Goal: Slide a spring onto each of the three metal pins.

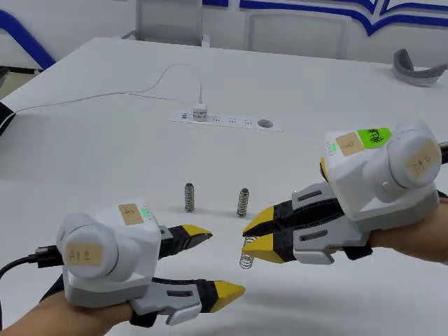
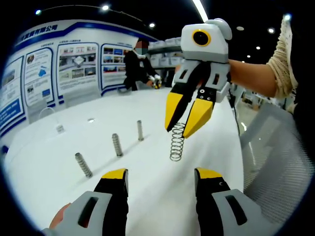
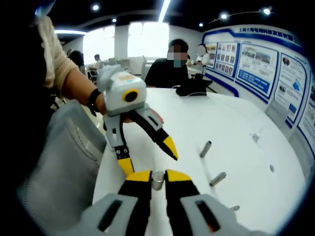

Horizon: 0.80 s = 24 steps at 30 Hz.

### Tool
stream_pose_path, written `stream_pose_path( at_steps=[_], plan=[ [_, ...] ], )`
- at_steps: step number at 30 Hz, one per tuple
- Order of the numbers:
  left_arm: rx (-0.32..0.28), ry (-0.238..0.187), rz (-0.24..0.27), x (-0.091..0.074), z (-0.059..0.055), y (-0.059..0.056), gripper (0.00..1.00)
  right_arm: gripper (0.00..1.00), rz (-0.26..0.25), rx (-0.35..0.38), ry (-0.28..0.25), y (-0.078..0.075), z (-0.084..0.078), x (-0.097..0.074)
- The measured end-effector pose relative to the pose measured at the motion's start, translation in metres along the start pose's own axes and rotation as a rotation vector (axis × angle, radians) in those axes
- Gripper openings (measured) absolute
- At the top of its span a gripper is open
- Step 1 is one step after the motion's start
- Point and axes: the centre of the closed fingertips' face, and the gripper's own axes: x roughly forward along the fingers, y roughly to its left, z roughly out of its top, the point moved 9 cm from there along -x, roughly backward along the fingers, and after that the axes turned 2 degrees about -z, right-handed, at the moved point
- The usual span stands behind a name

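Two springs stand upright on the white table (image 1: 105, 154), the left spring (image 1: 189, 197) and the middle one (image 1: 243, 202). In the left gripper view they are seated on pins (image 2: 83, 164) (image 2: 116, 145), and a third, bare pin (image 2: 140, 130) stands beyond them. My right gripper (image 1: 253, 236) is shut on the top of a loose spring (image 1: 246, 260), which hangs just above the table; it also shows as the spring (image 2: 177, 142) and end-on (image 3: 157, 181). My left gripper (image 1: 218, 262) is open and empty, facing the right one.
A white power strip (image 1: 227, 120) with a plugged-in charger (image 1: 200, 110) and its cable lies mid-table. A grey curved object (image 1: 416, 70) rests at the far right edge. A chair (image 1: 168, 21) stands behind the table. People sit in the background.
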Motion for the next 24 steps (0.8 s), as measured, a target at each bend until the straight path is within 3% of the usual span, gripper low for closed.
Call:
stream_pose_path(
  at_steps=[15, 24],
  plan=[
    [-0.052, -0.002, 0.105, -0.019, -0.009, 0.021, 0.63, 0.11, -0.059, 0.026, -0.012, -0.016, -0.003, -0.015],
    [-0.077, -0.013, 0.156, -0.028, -0.012, 0.030, 0.64, 0.12, -0.125, 0.046, -0.012, -0.032, -0.005, -0.031]
  ],
)
